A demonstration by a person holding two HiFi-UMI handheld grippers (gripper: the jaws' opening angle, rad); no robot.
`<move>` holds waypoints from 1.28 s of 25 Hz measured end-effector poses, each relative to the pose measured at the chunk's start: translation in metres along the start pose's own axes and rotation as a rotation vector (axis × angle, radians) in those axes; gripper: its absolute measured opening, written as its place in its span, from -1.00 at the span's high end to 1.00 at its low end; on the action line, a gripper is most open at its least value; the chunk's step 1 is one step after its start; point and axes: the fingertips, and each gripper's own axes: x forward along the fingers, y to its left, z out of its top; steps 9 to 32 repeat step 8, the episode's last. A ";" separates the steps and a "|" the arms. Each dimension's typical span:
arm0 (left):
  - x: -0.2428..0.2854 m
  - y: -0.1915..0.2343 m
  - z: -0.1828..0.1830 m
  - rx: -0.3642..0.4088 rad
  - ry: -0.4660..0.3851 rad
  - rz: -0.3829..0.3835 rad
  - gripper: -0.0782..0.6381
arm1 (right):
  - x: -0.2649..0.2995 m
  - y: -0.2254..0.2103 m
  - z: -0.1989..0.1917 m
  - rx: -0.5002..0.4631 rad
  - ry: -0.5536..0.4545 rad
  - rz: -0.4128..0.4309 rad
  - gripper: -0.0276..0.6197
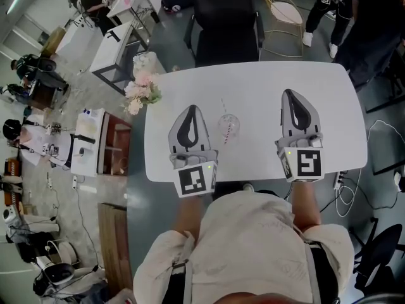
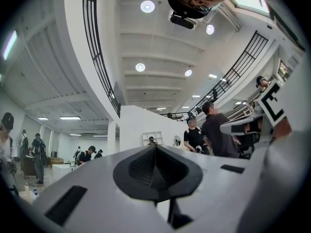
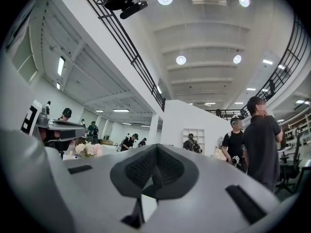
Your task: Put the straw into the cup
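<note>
Your left gripper (image 1: 192, 109) rests near the near edge of the white rounded tabletop (image 1: 253, 81), towards its left side. Your right gripper (image 1: 289, 94) rests near the same edge, towards the right. Each points at the far edge.

In the left gripper view your left gripper (image 2: 155, 152) has its jaws clenched, tips meeting, with nothing between them. In the right gripper view your right gripper (image 3: 155, 150) is the same: jaws pressed together and empty.

The clear plastic cup (image 1: 231, 126) stands upright on the tabletop between your two grippers. It is just beside the left one, apart from both, and well apart from the right one. The thin red-and-white striped straw (image 1: 223, 109) runs across the cup's left side, and its free end reaches out towards the far edge. From above you cannot tell for certain whether its lower end sits inside the cup.

A bunch of pale pink flowers (image 1: 142, 91) sits at the tabletop's far left corner. A black chair (image 1: 224, 18) stands beyond the far edge.
</note>
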 end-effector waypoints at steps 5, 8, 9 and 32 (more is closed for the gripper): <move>-0.003 -0.002 -0.001 0.001 0.006 -0.003 0.77 | -0.002 0.001 -0.001 -0.003 0.008 0.004 0.91; -0.005 -0.002 -0.001 -0.003 0.005 -0.001 0.77 | -0.004 0.002 -0.003 -0.003 0.015 0.001 0.91; -0.005 -0.002 -0.001 -0.003 0.005 -0.001 0.77 | -0.004 0.002 -0.003 -0.003 0.015 0.001 0.91; -0.005 -0.002 -0.001 -0.003 0.005 -0.001 0.77 | -0.004 0.002 -0.003 -0.003 0.015 0.001 0.91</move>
